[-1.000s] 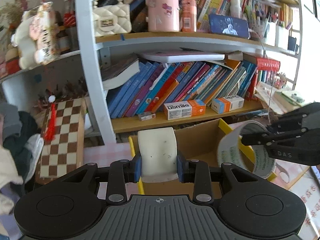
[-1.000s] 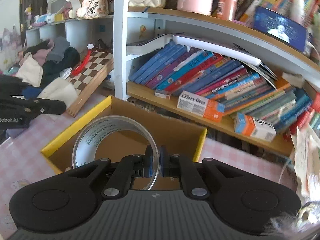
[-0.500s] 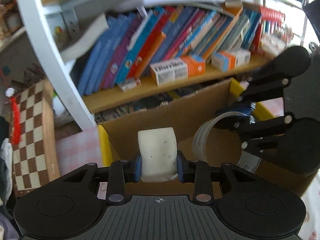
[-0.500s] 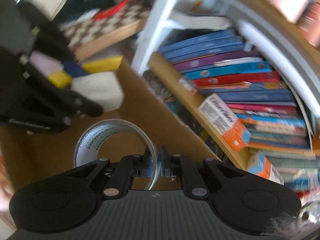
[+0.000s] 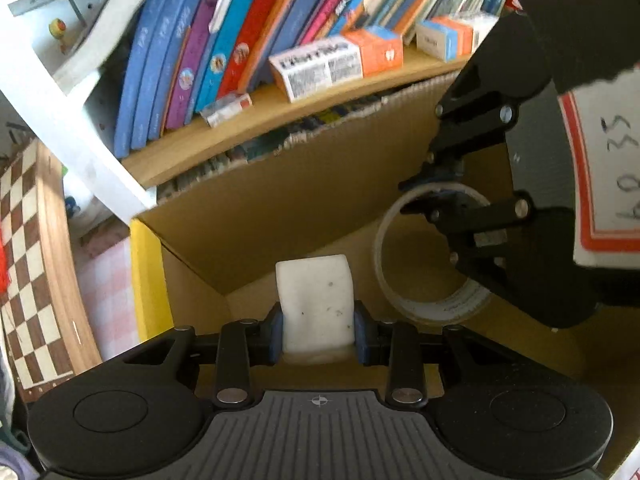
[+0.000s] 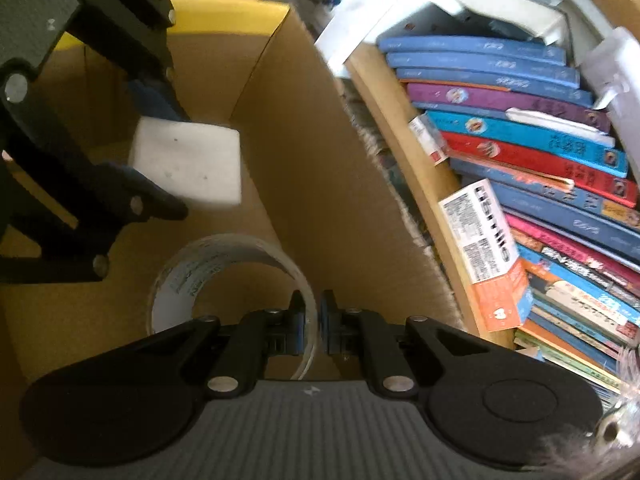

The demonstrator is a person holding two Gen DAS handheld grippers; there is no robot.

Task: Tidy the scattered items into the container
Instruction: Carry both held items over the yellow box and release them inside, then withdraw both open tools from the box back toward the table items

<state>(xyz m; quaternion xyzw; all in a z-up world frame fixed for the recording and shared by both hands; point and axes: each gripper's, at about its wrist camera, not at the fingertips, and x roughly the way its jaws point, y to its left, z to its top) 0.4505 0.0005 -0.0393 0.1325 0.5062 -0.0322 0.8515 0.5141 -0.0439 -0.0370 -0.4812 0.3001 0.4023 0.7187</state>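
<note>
With the sponge point(image 5: 316, 304) clamped in the left gripper point(image 5: 317, 330) and the tape roll point(image 6: 228, 276) pinched by the right gripper point(image 6: 313, 322) inside the cardboard box point(image 5: 280, 216), a collision could be caused by crowding, though the floor is seemingly near.

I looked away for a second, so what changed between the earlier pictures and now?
Both grippers dropped from above the cardboard box down into it, tilting forward. The left gripper brought the white sponge in; the right gripper brought the tape roll in. Nothing was let go: both grips stay shut, and the box stayed put.
</note>
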